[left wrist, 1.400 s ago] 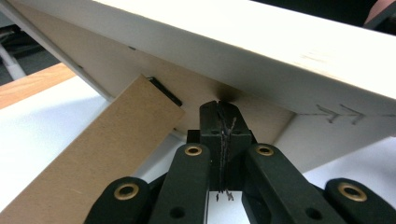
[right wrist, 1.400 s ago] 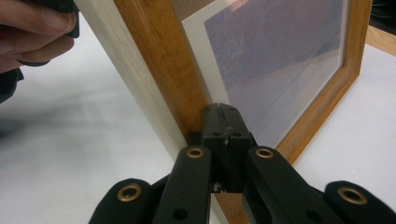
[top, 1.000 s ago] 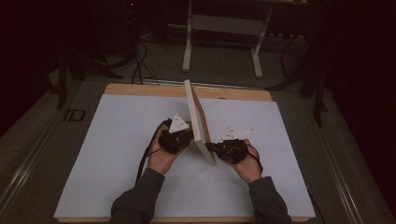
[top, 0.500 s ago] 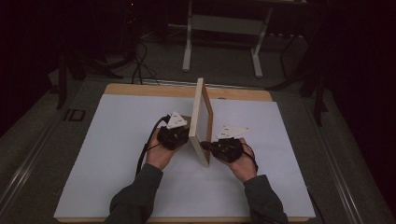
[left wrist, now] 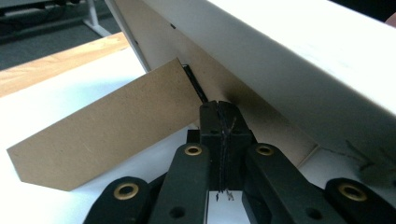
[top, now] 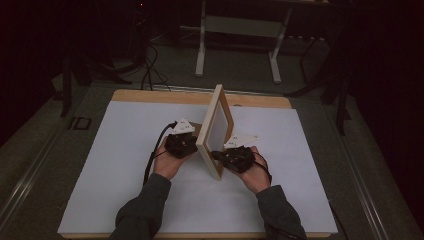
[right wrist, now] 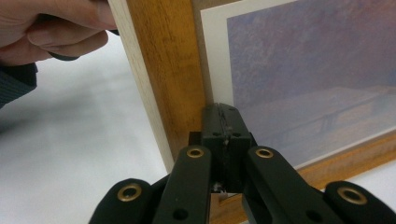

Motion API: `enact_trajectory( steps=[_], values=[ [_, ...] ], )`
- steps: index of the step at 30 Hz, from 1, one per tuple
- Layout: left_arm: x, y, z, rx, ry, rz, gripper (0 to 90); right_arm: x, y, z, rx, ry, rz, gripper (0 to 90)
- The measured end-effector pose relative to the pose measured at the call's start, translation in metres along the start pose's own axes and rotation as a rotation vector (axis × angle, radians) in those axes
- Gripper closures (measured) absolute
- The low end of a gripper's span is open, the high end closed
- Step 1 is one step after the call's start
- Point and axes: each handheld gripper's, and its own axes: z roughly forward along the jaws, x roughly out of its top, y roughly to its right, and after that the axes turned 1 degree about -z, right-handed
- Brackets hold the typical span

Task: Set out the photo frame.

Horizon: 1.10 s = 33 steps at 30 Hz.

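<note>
**Frame swung round between the two grippers**

Since a second ago the picture frame (top: 216,131) has turned: its top edge then leaned toward the left side of the table, and now it stands near upright, rotated so the pale front face shows toward the right in the high view. Both hands have stayed close against it, one on each side.

Frame stands on edge near the middle of the white table cover (top: 115,165), lower corner on or just above the cover; contact not clear.

Left gripper (top: 181,145): on the back side of the frame. In the left gripper view its jaws are pressed together with no gap, tips (left wrist: 219,108) right up against the brown backing board (left wrist: 219,79). Whether they pinch anything there, cannot tell. A brown cardboard easel stand (left wrist: 107,133) swings out from the backing, angled down toward the cover.

Right gripper (top: 235,157): on the front side. In the right gripper view its jaws are also pressed together, tips (right wrist: 223,112) against the wooden moulding (right wrist: 170,70) beside the white mat (right wrist: 215,56) and a bluish print (right wrist: 317,70). Grip on the frame not confirmed.

The person's left hand (right wrist: 51,28) shows beyond the frame edge, upper left of that view. Wooden table edge (top: 165,96) is visible past the cover.
</note>
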Motion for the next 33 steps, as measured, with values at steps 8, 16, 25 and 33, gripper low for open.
enact_trajectory(
  steps=[8,16,25,33],
  values=[
    [-0.003,-0.004,-0.006,-0.037,-0.017,-0.025,78.8,-0.002,0.003,-0.002,0.011,-0.001,-0.006,86.7],
    [-0.008,-0.007,-0.017,-0.076,-0.019,-0.027,68.9,-0.008,0.008,-0.003,0.004,-0.021,0.011,85.1],
    [-0.013,-0.007,-0.028,-0.071,-0.024,-0.043,61.3,-0.015,0.016,-0.007,-0.010,-0.033,0.031,81.6],
    [-0.020,-0.002,-0.034,-0.064,-0.052,-0.034,56.6,-0.020,0.022,-0.011,-0.027,-0.039,0.048,79.3]
  ],
)
